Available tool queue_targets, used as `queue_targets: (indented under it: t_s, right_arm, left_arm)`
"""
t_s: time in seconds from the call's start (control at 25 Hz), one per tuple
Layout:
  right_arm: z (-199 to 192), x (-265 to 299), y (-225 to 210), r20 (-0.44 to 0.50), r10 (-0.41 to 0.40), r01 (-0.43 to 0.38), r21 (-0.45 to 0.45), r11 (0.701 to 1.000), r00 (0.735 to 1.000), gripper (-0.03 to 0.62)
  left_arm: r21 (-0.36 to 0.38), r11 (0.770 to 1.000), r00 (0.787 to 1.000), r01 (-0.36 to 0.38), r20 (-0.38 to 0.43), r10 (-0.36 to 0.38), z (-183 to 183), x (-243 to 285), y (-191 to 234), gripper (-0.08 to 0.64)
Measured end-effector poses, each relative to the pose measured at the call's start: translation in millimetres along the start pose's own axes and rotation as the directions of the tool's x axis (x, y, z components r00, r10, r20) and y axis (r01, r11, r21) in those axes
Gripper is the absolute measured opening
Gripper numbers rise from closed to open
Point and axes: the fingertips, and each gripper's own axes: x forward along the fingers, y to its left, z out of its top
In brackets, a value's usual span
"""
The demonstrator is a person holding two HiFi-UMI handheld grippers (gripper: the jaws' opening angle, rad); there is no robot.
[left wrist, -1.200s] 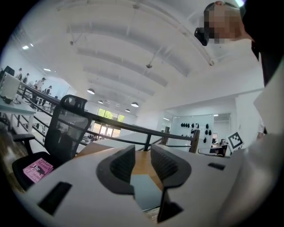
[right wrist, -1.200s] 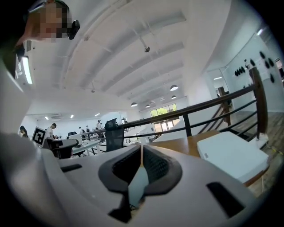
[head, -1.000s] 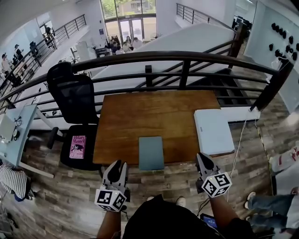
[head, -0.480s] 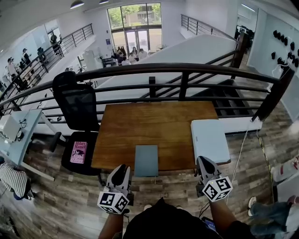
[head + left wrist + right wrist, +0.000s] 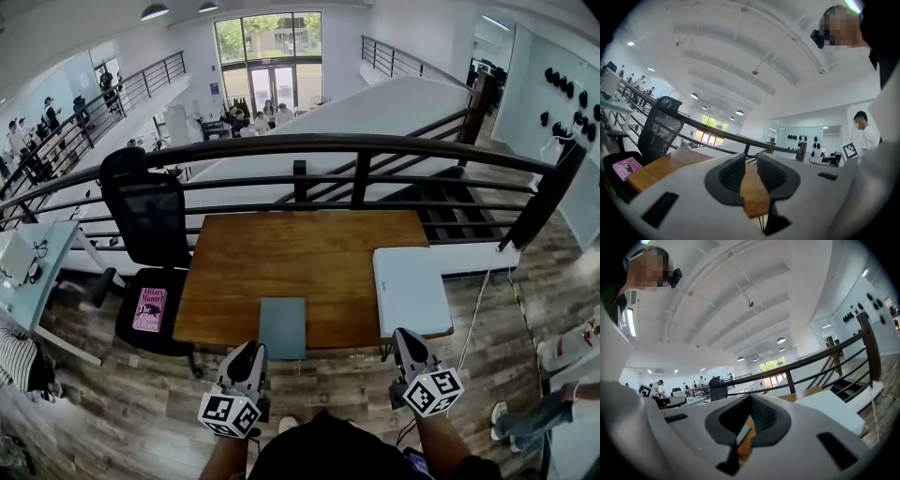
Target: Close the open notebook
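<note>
Left gripper nearer notebook overhanging table edge, jaws narrowing on nothing, right gripper pressed together, empty

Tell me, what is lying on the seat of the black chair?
A pink book lies flat on the chair seat, cover facing up. The part of the seat beneath the book is covered, so anything under it cannot be seen.

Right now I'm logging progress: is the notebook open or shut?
Shut: the notebook lies flat as one plain grey-blue cover, no pages showing.
</note>
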Motion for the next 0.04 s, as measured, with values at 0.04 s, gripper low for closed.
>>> queue_targets:
  t_s: [0.04]
  right_arm:
    - [-3.8, -3.5, 0.6, -0.005, -0.002, 0.002, 0.005, 1.000, 1.000, -0.005]
  left_arm:
    - [-0.004, 1.000, 1.000, -0.001, -0.009, 0.001, -3.4, -2.7, 0.7, 0.083]
